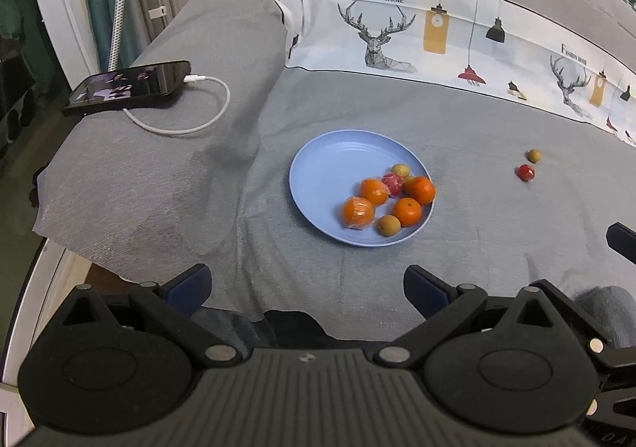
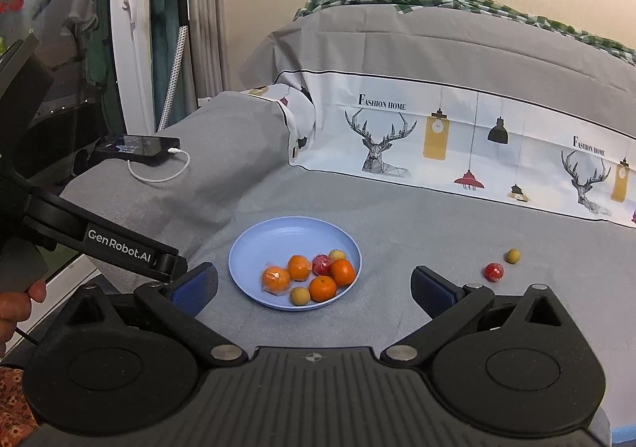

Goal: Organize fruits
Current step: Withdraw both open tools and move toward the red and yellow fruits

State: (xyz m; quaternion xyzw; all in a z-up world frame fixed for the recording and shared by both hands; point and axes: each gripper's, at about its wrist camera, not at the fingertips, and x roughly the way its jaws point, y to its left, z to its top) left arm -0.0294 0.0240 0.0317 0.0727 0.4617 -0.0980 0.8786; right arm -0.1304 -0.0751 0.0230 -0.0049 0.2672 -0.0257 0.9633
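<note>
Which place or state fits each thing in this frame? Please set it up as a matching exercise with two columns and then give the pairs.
Things
1. phone
2. red fruit beside a small tan fruit
3. wrapped orange
4. left gripper

Places or states
A. on the blue plate
B. open, holding nothing
C. on the grey cloth, to the right of the plate
D. on the raised grey cushion at left, with a white cable plugged in

Pairs: 1-D, 2-C, 3-A, 4-B
</note>
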